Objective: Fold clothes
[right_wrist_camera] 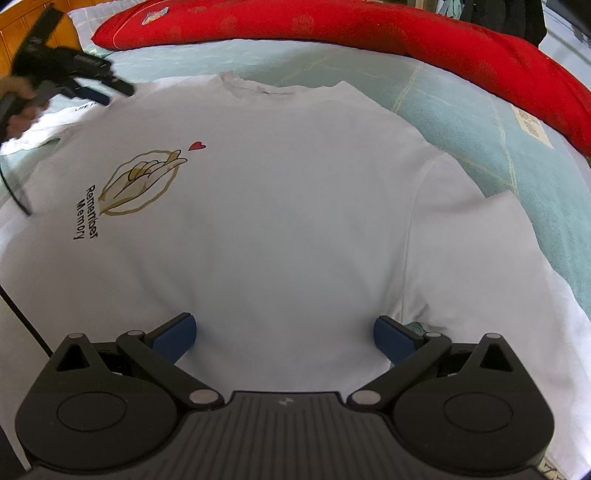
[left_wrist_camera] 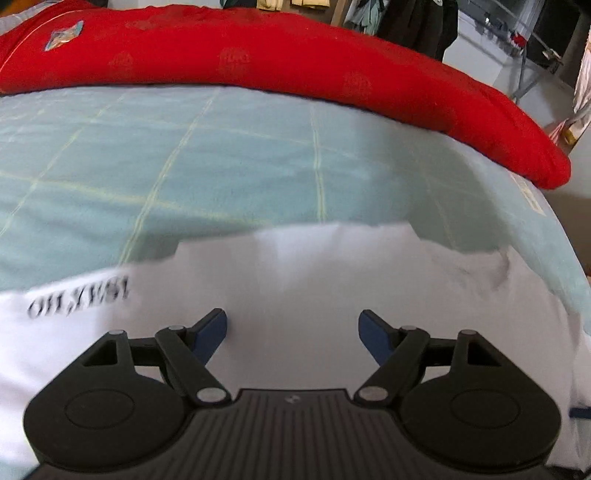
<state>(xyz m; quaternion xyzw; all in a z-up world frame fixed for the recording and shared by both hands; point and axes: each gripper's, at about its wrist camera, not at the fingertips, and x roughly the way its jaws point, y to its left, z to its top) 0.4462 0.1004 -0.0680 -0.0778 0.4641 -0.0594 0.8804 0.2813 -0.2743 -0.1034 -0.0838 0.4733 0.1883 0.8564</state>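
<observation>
One white T-shirt (right_wrist_camera: 280,206) is laid flat, printed front up, on the bed (right_wrist_camera: 461,122), collar toward the far edge; soft cotton, lightly creased; one red quilt (right_wrist_camera: 369,29) is bunched along that edge; left gripper (left_wrist_camera: 292,326) and right gripper (right_wrist_camera: 284,334) are both released, nothing grasped.

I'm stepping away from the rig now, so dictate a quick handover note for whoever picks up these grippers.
Left gripper: open, empty, over the sleeve printed with black lettering.
Right gripper: open, empty, over the lower part of the shirt.
White T-shirt: spread flat, print up, collar toward the red quilt, on the light blue bed sheet.
Done: shirt laid out.
Left: all folds; probably the sleeves first.
</observation>
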